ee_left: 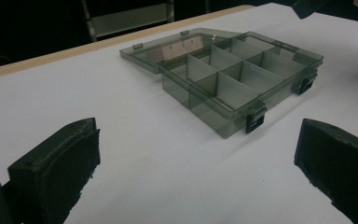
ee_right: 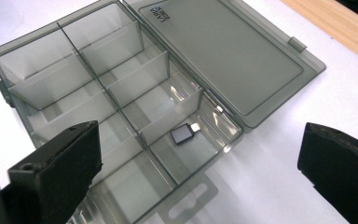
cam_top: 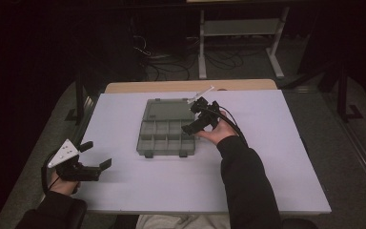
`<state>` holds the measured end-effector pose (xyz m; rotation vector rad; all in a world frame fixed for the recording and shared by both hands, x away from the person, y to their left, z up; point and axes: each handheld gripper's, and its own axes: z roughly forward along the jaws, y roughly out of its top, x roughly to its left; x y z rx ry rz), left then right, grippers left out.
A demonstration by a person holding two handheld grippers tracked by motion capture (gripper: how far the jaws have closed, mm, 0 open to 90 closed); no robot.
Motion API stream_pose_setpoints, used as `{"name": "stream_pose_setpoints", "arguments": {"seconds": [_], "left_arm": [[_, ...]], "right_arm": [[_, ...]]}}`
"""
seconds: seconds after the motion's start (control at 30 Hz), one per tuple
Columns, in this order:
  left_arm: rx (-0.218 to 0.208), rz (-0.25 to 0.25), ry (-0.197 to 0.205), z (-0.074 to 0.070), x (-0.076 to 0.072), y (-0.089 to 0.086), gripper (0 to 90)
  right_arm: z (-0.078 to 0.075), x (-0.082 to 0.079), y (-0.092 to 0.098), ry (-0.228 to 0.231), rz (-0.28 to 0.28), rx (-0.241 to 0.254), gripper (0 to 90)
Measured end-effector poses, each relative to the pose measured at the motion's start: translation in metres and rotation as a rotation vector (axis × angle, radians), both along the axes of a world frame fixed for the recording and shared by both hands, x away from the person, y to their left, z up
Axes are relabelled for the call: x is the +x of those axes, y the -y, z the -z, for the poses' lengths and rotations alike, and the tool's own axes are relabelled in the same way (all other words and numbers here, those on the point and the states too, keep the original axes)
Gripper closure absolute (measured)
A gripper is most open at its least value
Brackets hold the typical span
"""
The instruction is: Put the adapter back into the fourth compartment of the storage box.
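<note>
A clear grey compartment box (cam_top: pixel 164 136) lies open in the middle of the white table, its lid (cam_top: pixel 167 110) folded flat on the far side. In the right gripper view a small dark adapter with a metal plug (ee_right: pixel 182 135) rests in one compartment near the lid hinge of the box (ee_right: pixel 121 93). My right gripper (cam_top: pixel 195 117) hovers over the box's right side, jaws open and empty (ee_right: pixel 200 128). My left gripper (cam_top: pixel 96 154) sits low at the table's near left, open with nothing between its jaws (ee_left: pixel 198 128), facing the box (ee_left: pixel 233 84) from a distance.
The white table top (cam_top: pixel 267 157) has a wooden strip (cam_top: pixel 190 86) along its far edge. Beyond it stand a white frame (cam_top: pixel 240 28) and loose cables (cam_top: pixel 171 62) on the dark floor.
</note>
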<state>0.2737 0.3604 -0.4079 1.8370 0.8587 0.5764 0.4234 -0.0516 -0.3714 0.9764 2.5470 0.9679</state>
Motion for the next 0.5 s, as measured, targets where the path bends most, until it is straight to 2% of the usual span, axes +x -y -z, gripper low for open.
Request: {"name": "stream_pose_setpoints", "arguments": {"seconds": [0.27,0.5], "left_arm": [[0.005,-0.001,0.0,0.0,0.0,0.001,0.0],[0.003,-0.001,0.0,0.0,0.0,0.0,0.0]], "right_arm": [[-0.004,-0.01,0.02,0.005,0.024,0.03,0.0],[-0.001,-0.017,0.034,0.018,0.031,0.064,0.0]]}}
